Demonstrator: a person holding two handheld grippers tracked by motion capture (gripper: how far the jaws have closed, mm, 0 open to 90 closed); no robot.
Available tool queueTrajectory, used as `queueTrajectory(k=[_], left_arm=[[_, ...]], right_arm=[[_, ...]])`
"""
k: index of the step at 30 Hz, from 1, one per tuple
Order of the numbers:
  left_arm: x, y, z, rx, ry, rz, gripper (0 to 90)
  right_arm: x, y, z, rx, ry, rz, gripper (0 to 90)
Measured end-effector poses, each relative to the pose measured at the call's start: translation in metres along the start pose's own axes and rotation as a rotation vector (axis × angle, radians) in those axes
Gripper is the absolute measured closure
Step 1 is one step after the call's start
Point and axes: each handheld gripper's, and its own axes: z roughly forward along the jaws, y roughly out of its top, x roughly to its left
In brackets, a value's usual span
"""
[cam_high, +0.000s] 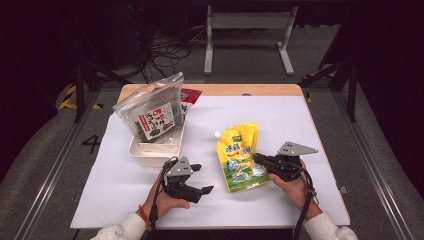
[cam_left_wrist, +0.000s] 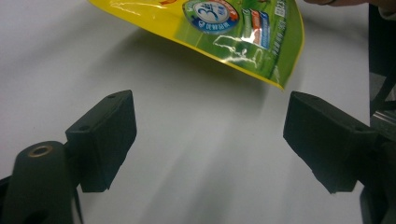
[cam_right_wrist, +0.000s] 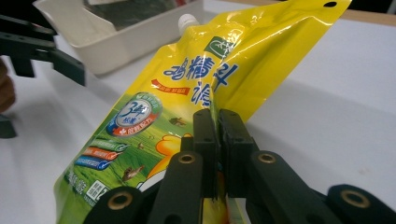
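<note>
Yellow spouted pouch (cam_high: 239, 156) on white table cover (cam_high: 300, 200), right of centre, pinched at right edge by right gripper (cam_high: 258, 158).

Right gripper view: jaws clamped tight on pouch edge (cam_right_wrist: 187, 102), film lifted off the surface; white tray (cam_right_wrist: 140, 35) behind. Left gripper view: pads (cam_left_wrist: 105, 140) spread wide, nothing between, pouch corner (cam_left_wrist: 261, 51) just ahead. High view: left gripper (cam_high: 200, 179) near pouch, not touching; zip bag of snack packets (cam_high: 152, 110) standing in tray (cam_high: 150, 155), upper left.
</note>
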Motion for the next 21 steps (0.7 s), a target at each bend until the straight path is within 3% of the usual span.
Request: queueTrajectory(k=[6,9,16,18,21], left_arm=[[0.000,0.002,0.003,-0.019,0.026,-0.020,17.7],[0.000,0.002,0.008,-0.016,0.005,-0.046,16.8],[0.003,0.006,0.008,-0.070,-0.040,-0.097,15.5],[0.007,0.007,0.005,-0.086,-0.054,-0.116,17.7],[0.006,0.011,0.000,-0.112,-0.034,-0.112,25.6]], right_arm=[[0.028,0.005,0.001,-0.053,0.054,-0.036,86.3],[0.035,0.007,0.000,-0.068,0.067,-0.045,86.3],[0.050,0.007,0.004,-0.078,0.104,-0.080,86.3],[0.052,0.007,0.004,-0.085,0.109,-0.082,86.3],[0.056,0.007,0.005,-0.094,0.138,-0.103,86.2]])
